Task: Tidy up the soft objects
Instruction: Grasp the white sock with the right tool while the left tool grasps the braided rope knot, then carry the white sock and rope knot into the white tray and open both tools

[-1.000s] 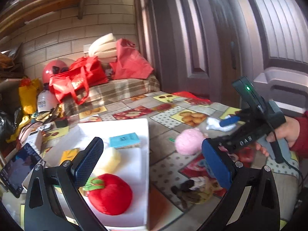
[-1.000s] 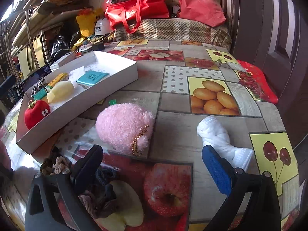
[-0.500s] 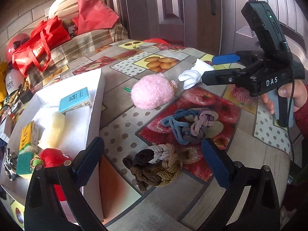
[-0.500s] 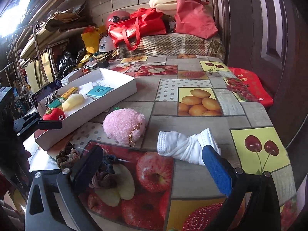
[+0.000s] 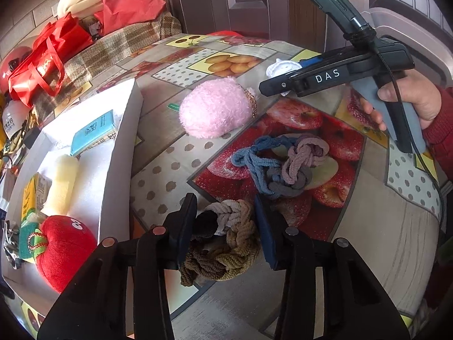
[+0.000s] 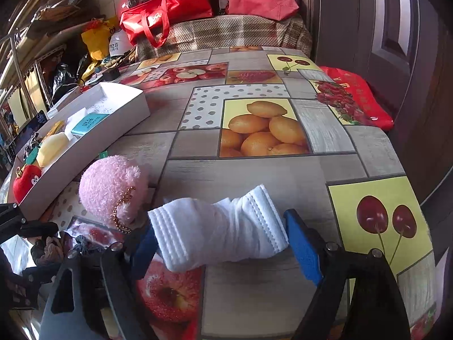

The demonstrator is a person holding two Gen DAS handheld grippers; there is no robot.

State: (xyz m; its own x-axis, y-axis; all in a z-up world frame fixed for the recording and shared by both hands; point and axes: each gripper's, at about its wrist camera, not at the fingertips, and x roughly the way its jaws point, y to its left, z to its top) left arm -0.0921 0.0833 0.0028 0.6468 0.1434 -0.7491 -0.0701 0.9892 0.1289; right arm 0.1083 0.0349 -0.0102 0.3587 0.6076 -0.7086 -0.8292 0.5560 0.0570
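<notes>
My left gripper (image 5: 226, 226) has closed its jaws around a brown and beige braided cloth knot (image 5: 223, 243) on the fruit-print table. A blue, grey and mauve braided knot (image 5: 280, 167) lies just beyond it. A pink fluffy ball (image 5: 215, 110) with a bead chain sits further back; it also shows in the right wrist view (image 6: 113, 187). My right gripper (image 6: 218, 240) has its blue jaws on both ends of a rolled white sock (image 6: 218, 232). A white box (image 5: 119, 153) at the left holds a red plush apple (image 5: 62, 249).
The white box (image 6: 93, 138) also holds a yellow foam piece (image 5: 62, 181), a teal packet (image 5: 93, 130) and small items. Red bags (image 6: 167, 11) and a plaid cushion (image 6: 226, 34) sit at the table's far end. A door stands at the right.
My left gripper dropped down and its jaws narrowed around the brown braided knot. My right gripper moved forward and narrowed onto the white sock.
</notes>
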